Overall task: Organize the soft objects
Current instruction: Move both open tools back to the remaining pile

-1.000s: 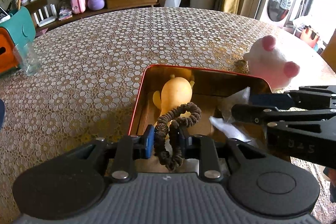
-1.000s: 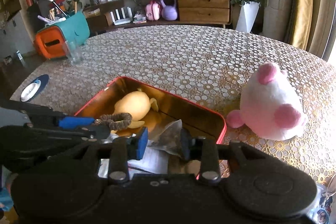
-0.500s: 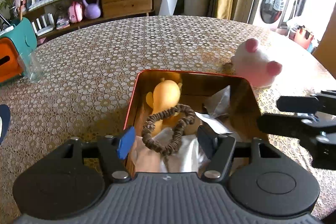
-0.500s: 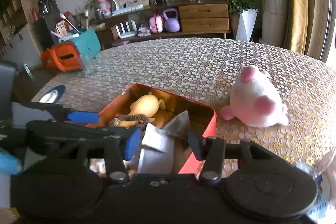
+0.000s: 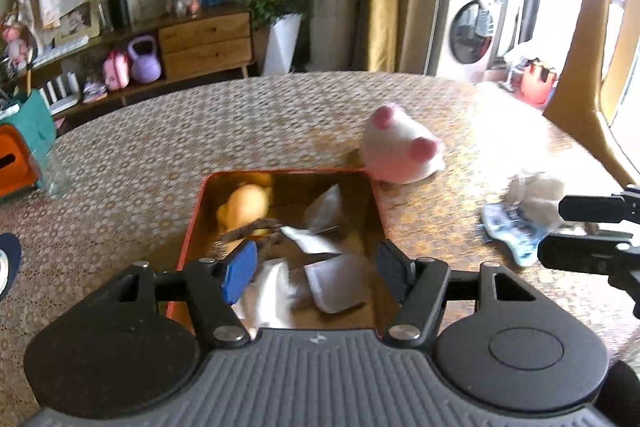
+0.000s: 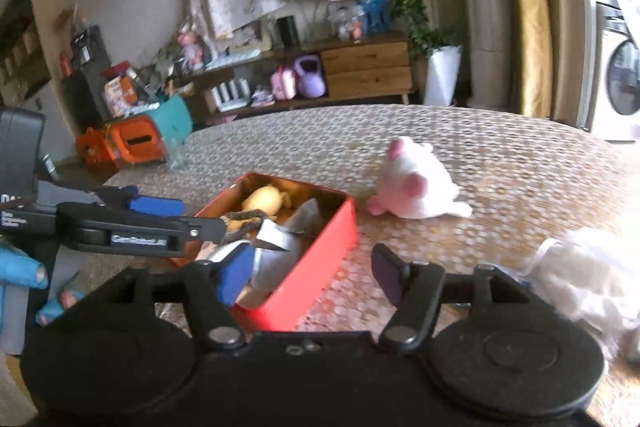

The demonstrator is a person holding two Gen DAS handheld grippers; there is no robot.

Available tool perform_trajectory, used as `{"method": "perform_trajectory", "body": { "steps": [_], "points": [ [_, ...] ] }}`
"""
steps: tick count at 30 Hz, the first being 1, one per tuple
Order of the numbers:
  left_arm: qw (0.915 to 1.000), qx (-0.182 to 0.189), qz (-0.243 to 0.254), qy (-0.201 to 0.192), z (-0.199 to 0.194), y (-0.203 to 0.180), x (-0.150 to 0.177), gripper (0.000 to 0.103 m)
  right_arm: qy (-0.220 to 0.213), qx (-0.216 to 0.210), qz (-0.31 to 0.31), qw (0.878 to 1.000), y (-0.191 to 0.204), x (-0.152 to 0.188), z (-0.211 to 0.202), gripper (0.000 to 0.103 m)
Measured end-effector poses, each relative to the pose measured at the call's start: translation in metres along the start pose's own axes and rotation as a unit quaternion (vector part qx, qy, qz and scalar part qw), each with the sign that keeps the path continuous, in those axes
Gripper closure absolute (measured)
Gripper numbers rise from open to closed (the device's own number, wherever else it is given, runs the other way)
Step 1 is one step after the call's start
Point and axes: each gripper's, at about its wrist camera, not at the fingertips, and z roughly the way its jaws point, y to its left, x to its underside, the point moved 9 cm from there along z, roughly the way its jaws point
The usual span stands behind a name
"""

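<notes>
Red tin (image 6: 320, 267) on the patterned surface (image 5: 160, 155): yellow plush (image 5: 244, 205), brown scrunchie (image 5: 256, 229) and white packets (image 5: 336, 283) are contained, blurred. Left tool (image 5: 316, 269) and right tool (image 6: 308, 273) are opening, nothing gripped. Lettering on the left tool's finger is smeared, unreadable.

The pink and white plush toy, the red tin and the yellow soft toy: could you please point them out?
pink and white plush toy (image 6: 416, 183), right wrist view, white body.
red tin (image 6: 316, 267), right wrist view, outer side wall.
yellow soft toy (image 5: 244, 205), left wrist view, rounded body.
</notes>
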Motion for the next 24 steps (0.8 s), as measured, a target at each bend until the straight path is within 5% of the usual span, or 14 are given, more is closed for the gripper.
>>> {"method": "perform_trajectory", "body": {
  "steps": [22,24],
  "points": [
    [0.9922,0.114,0.05,0.0,0.001,-0.155,-0.002,0.016,-0.061,0.091,0.065,0.992,-0.109,0.04,-0.104,0.005],
    [0.991,0.122,0.054,0.005,0.006,-0.166,-0.001,0.008,-0.061,0.098,0.068,0.991,-0.119,0.046,-0.108,0.004]
  ]
}}
